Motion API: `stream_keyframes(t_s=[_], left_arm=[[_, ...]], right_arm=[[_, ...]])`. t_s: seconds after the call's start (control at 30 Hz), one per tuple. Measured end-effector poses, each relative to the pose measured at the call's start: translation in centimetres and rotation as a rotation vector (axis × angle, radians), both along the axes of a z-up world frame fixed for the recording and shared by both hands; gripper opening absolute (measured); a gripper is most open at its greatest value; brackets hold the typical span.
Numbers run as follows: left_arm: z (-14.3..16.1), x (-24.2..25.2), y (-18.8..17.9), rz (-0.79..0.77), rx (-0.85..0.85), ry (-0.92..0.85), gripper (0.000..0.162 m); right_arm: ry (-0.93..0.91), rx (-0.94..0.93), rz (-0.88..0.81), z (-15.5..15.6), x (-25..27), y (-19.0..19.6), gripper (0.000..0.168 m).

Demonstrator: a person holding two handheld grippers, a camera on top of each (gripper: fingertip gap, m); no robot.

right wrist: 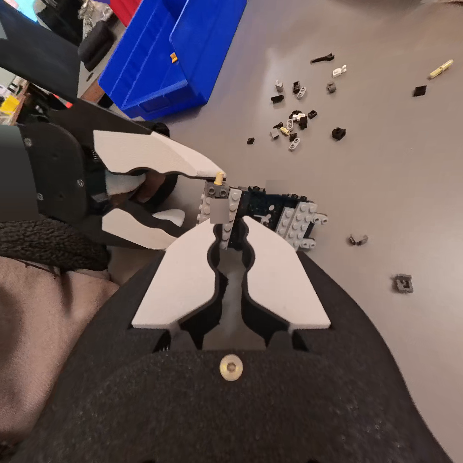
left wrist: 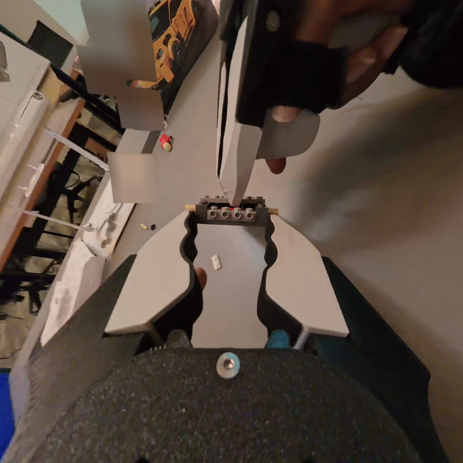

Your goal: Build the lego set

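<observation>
The lego model point(left wrist: 231, 215) is a dark grey and black chassis with light grey plates point(right wrist: 298, 220) and tan pins point(left wrist: 273, 211) sticking out of its near end. My left gripper point(left wrist: 231, 221) is shut on that end, one fingertip under each pin, and holds it above the table. In the right wrist view its upper finger point(right wrist: 160, 157) touches a tan pin point(right wrist: 220, 178). My right gripper point(right wrist: 230, 225) comes in from above, nearly closed around a light grey plate strip point(right wrist: 226, 235) on the model. Its tip point(left wrist: 235, 198) presses into the model's top beside a red piece.
A blue bin point(right wrist: 175, 62) stands at the far left. Several loose small pieces point(right wrist: 293, 120) lie scattered on the grey table, with a dark grey piece point(right wrist: 402, 283) at right. A small white plate point(left wrist: 216, 262) lies below the model. The set's box point(left wrist: 172, 42) stands behind. The grippers are tip to tip, or close to it.
</observation>
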State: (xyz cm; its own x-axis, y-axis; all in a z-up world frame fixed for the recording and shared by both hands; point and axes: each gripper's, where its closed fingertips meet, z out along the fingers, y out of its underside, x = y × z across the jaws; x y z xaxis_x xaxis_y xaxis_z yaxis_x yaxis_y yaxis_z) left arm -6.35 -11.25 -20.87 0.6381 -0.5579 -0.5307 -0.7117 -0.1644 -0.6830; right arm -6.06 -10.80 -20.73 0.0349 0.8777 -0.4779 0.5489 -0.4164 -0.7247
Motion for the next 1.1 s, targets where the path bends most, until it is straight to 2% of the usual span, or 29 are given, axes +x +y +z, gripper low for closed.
stream_keyframes(t_s=[0.03,0.23,0.33,0.6,0.73,0.9,1.1], left_arm=[[-0.1,0.0,0.0,0.0,0.003,0.016,0.053],[-0.7,0.3,0.0,-0.003,-0.039,-0.031,0.053],[-1.4,-0.9,0.3,0.032,-0.071,-0.042,0.053],[-1.0,-0.2,0.3,-0.021,-0.23,-0.434,0.053],[-2.0,-0.4,0.3,-0.021,-0.336,-0.546,0.053],[-3.7,-0.8,0.3,-0.006,-0.408,-0.523,0.053],[-5.0,-1.4,0.3,0.012,-0.44,-0.464,0.053]], right_arm=[[0.008,-0.008,0.003,0.0,0.1,-0.1,0.007],[0.06,-0.086,-0.019,-0.2,0.6,-0.1,0.006],[0.119,-0.119,-0.078,0.6,1.5,1.3,0.006],[0.273,-0.123,-0.171,3.2,3.8,3.9,0.006],[0.29,-0.066,-0.221,3.3,4.7,5.7,0.006],[0.178,0.099,-0.228,1.4,5.6,6.8,0.006],[-0.067,0.31,-0.112,-2.3,7.0,6.4,0.007]])
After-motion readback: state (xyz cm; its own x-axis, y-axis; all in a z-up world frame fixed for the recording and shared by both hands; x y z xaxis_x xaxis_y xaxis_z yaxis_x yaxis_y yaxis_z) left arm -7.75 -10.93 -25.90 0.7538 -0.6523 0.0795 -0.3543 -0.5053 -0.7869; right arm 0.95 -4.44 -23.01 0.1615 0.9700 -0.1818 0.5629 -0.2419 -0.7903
